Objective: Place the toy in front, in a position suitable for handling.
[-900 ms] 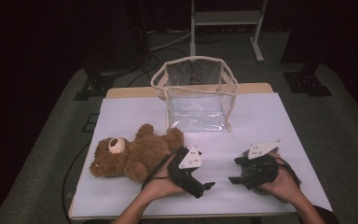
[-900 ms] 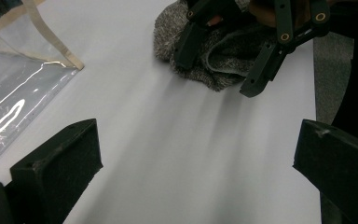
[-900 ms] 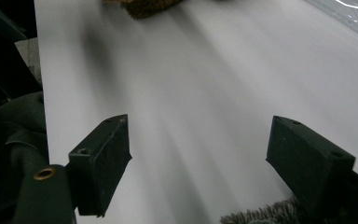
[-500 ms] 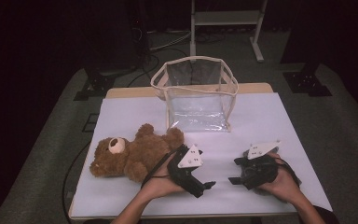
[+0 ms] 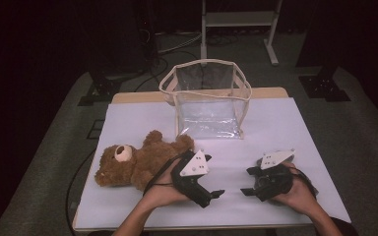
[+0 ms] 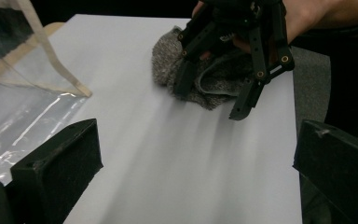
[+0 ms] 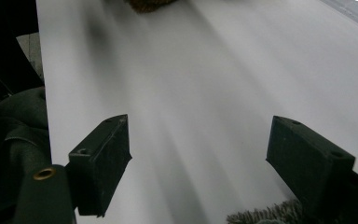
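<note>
High view: bear [image 5: 138, 164] lies on the table [image 5: 275, 123] just in front of the bag [image 5: 207, 101], to its left. My left gripper [image 5: 215, 194] & right gripper [image 5: 245, 191], near bear's right, both gape, holding nothing. I'd grab the bear's torso w/ left, steady the bag rim w/ right.

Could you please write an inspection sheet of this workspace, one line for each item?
Surface: white table top, flat, on a table with a wooden edge.
Job's things: brown teddy bear lying on its side at the left; clear bag with cream trim standing open behind it; grey knitted cloth under the right claw.
Clutter: nothing seen.
Grippers: left claw open, empty, beside the bear; right claw open, over the grey cloth, jaws not closed on it.
Cables: black cable loops from the left claw across the bear.
Surroundings: dark room, grey floor, white metal stand behind the table.
</note>
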The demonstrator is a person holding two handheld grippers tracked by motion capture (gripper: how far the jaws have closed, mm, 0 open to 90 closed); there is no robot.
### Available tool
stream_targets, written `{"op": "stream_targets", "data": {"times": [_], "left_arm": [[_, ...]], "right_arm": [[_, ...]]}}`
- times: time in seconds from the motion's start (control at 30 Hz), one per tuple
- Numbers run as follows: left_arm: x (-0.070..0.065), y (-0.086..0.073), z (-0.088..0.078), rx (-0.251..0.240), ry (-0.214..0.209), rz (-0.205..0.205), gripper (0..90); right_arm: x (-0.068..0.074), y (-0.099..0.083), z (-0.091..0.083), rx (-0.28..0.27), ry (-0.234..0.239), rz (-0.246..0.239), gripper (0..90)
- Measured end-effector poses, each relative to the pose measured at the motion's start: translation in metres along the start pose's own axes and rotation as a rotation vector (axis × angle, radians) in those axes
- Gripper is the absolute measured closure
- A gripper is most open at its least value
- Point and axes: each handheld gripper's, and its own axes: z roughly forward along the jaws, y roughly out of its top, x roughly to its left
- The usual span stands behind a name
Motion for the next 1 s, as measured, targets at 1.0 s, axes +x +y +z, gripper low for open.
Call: {"op": "stream_targets", "data": {"times": [1.0], "left_arm": [[0.034,-0.004,-0.079,0.019,0.063,0.056,0.1]], "right_arm": [[0.013,0.056,0.003,-0.108,0.148,-0.045,20.6]]}}
